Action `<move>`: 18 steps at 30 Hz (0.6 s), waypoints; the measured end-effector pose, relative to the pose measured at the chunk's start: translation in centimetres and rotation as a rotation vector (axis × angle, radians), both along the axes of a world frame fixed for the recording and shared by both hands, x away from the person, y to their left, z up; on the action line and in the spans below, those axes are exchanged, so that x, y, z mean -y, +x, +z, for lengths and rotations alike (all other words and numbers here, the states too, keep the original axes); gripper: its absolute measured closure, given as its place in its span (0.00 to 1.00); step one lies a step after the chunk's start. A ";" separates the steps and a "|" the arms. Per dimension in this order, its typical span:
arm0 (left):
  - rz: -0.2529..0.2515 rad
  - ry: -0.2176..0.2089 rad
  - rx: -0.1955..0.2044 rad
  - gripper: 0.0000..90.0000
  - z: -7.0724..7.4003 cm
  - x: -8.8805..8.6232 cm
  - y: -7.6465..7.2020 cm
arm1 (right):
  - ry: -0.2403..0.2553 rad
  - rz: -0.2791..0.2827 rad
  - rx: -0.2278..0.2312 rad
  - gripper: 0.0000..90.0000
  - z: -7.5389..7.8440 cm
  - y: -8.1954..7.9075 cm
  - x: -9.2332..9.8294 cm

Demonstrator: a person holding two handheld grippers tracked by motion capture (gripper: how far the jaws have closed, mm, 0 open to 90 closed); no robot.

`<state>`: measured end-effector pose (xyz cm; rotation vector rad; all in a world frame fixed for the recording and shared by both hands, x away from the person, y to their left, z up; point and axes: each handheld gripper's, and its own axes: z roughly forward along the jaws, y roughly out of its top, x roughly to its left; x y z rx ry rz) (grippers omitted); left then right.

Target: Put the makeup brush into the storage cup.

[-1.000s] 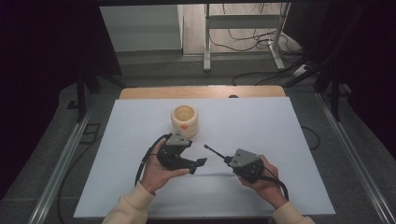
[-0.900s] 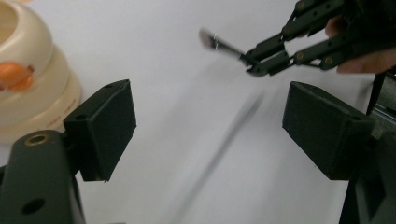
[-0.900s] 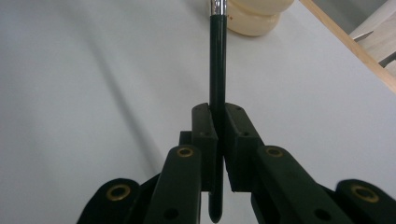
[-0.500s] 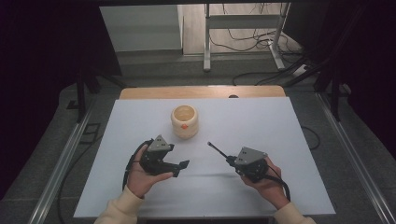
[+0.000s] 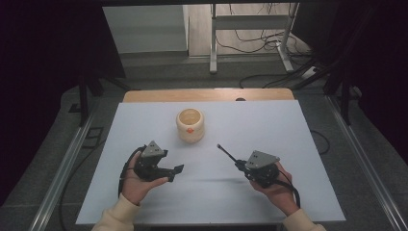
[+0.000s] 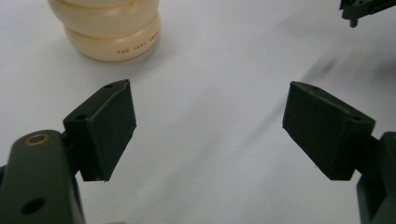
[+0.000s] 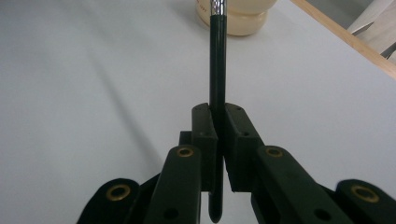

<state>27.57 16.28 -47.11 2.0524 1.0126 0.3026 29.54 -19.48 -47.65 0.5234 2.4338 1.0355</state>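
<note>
Two grippers over the table (image 5: 144, 125), near a cup (image 5: 190, 125).
We see the right gripper (image 7: 218, 122) clamping a pen (image 7: 217, 60); the left gripper (image 6: 208, 126) has its jaws spread, empty.

You can see one line of small red capital letters printed low on the side of the cream pot (image 6: 109, 28) in the left gripper view. It begins with "THE", but the rest is too small and blurred to read.
</note>
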 end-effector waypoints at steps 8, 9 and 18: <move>0.021 -0.009 -0.001 0.20 -0.1 -0.5 0.0 | 0.008 -0.004 0.002 0.93 0.1 0.0 0.0; 0.022 -0.008 -0.001 0.20 -0.1 -0.5 0.0 | 0.010 -0.005 0.003 0.93 0.1 0.0 0.0; 0.022 -0.007 0.001 0.20 -0.1 -0.5 0.1 | 0.018 -0.003 0.002 0.93 0.1 -0.1 0.0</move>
